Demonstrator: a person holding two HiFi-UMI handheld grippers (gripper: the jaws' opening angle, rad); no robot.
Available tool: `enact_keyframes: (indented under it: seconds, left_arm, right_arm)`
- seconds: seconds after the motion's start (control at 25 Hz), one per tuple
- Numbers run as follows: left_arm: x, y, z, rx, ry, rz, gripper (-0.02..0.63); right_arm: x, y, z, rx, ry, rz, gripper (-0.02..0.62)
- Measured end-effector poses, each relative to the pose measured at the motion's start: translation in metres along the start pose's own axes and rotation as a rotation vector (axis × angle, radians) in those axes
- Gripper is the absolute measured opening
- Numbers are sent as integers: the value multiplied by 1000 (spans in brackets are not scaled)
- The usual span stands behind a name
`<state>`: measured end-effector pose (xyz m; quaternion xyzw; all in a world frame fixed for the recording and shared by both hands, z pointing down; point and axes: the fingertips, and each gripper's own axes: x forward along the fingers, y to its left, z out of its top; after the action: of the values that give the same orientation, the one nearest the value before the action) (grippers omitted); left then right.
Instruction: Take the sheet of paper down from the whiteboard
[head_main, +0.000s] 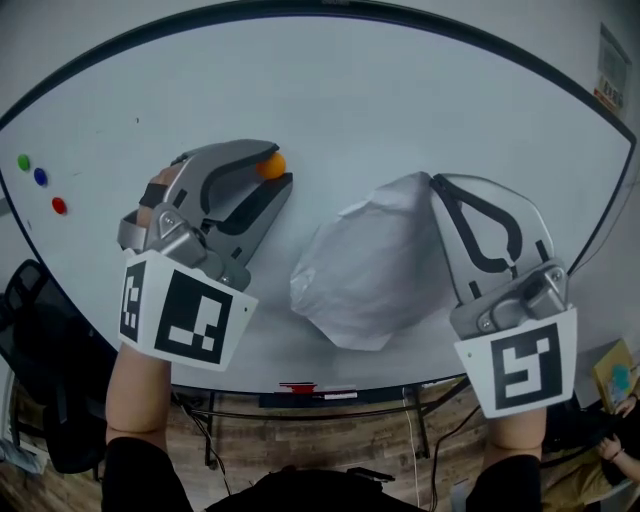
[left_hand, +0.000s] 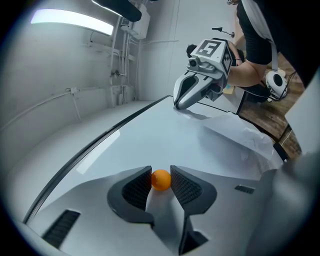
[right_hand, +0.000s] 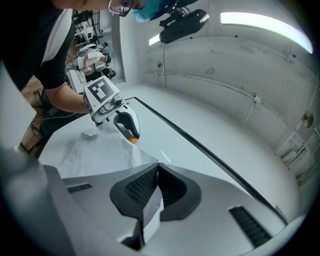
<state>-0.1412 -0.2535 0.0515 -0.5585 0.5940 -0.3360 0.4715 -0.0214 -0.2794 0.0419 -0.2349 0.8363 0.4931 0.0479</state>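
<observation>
Paper sheet (head_main: 365, 275), long axis diagonal

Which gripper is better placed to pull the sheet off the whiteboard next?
Right. The right gripper is shut on a corner of the sheet of paper. The left gripper is occupied, shut on a small orange ball, apart from the sheet.
</observation>
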Motion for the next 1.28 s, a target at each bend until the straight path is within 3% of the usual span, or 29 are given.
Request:
enact_keyframes:
  seconds: [0.4, 0.68, 0.92, 1.28]
  left_arm:
    - [2, -1, -1, 2, -26, 11, 132]
    - [-11, 1, 1, -14, -62, 20, 133]
    - [-29, -15, 3, -70, -85, 0, 112]
    - [-38, -70, -23, -241, -108, -52, 34]
  right_arm:
    - [-10, 34, -9, 3, 10, 74, 18]
    - [-9, 56, -31, 75, 40, 104, 18]
    - [-12, 78, -56, 167, 72, 126, 18]
    - [-19, 108, -77, 264, 109, 168, 18]
